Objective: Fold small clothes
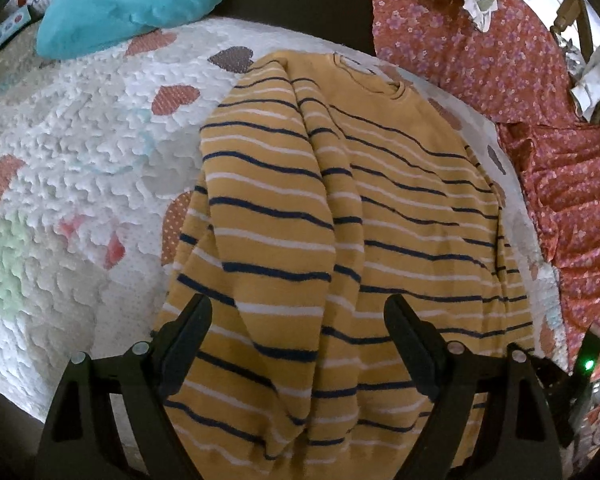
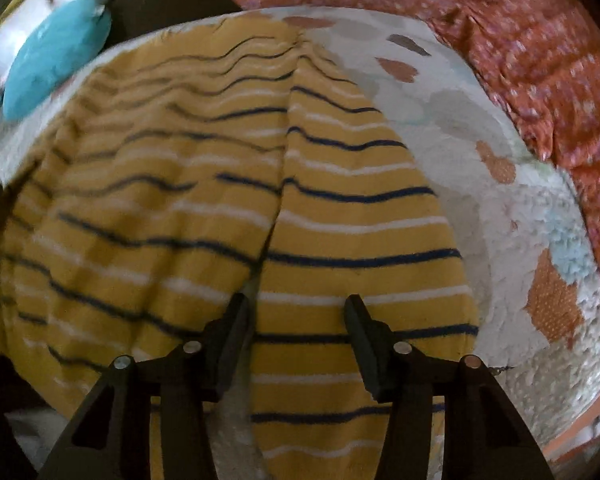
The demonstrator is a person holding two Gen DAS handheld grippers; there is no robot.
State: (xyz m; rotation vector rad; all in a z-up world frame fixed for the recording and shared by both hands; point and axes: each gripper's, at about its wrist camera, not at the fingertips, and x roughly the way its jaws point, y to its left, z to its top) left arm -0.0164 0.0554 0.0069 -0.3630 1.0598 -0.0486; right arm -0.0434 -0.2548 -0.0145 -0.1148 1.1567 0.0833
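Observation:
A mustard sweater with navy and white stripes lies flat on a white quilt, collar at the far end. One sleeve is folded in over the body. My left gripper hovers open over the sweater's near part, its fingers wide on either side of that sleeve, not pinching it. In the right wrist view the sweater fills the frame. My right gripper stands half-wide with its tips down at the other sleeve. Flat, unbunched cloth lies between its fingers.
The quilt bears heart patches. A teal pillow lies at the far left. Red floral fabric runs along the right and far side. A wooden post stands at the far right.

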